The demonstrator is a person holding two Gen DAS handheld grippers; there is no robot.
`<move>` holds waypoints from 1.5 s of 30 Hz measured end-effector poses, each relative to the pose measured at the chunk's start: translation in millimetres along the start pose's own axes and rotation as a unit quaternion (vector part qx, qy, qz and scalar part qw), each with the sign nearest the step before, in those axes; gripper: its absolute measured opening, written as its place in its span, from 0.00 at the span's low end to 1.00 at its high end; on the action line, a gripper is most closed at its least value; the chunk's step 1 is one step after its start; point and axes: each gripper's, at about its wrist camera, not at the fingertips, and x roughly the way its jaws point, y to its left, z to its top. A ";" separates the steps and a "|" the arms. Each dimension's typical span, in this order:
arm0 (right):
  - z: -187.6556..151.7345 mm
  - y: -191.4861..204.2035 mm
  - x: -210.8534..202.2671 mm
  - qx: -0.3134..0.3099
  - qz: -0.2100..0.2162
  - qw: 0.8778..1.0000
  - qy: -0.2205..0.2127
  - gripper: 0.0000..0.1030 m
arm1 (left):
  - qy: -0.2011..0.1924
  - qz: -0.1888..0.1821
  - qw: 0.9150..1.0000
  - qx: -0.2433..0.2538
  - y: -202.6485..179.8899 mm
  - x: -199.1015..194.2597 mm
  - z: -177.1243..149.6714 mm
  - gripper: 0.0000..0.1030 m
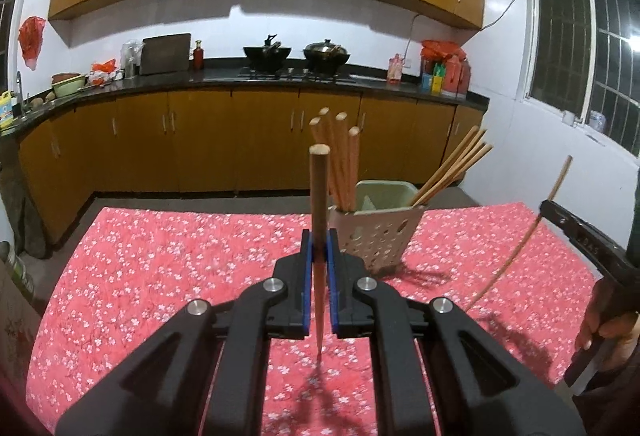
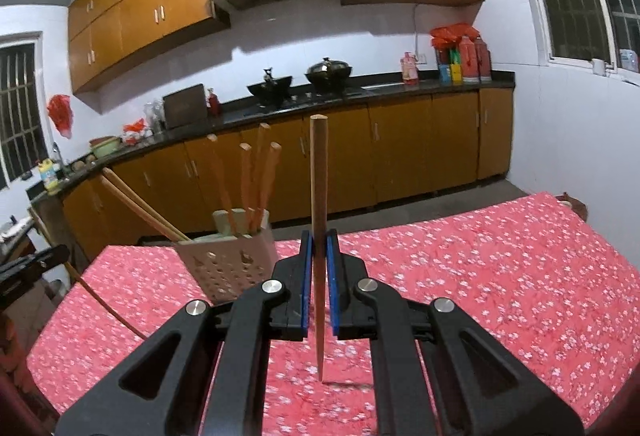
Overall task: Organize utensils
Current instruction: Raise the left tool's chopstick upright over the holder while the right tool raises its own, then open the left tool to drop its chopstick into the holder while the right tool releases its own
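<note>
1. Two chopsticks in hand, one per gripper. The left gripper (image 1: 319, 248) has its blue pads closed on the left-held chopstick (image 1: 319, 203), which stands near upright, thick end at 12 o'clock, tip at 6 above the floral tablecloth (image 1: 160, 256).
2. The right gripper (image 2: 319, 248) is likewise clamped on the right-held chopstick (image 2: 319, 195), long axis 12 to 6.
3. The utensil holder (image 1: 376, 232) stands on the table with other chopsticks (image 1: 340, 163) inside: at about 1 o'clock from the left claw, just beyond it; at about 10 o'clock from the right claw.
4. Judgement: both are close to the holder and neither is clearly nearer; each stick needs carrying over the rim, tip down.
</note>
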 end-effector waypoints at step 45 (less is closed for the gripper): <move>59.9 76.0 48.2 -0.030 0.076 0.989 -0.122 0.30 | -0.145 -0.010 0.989 -0.031 -14.6 58.8 103.5 0.18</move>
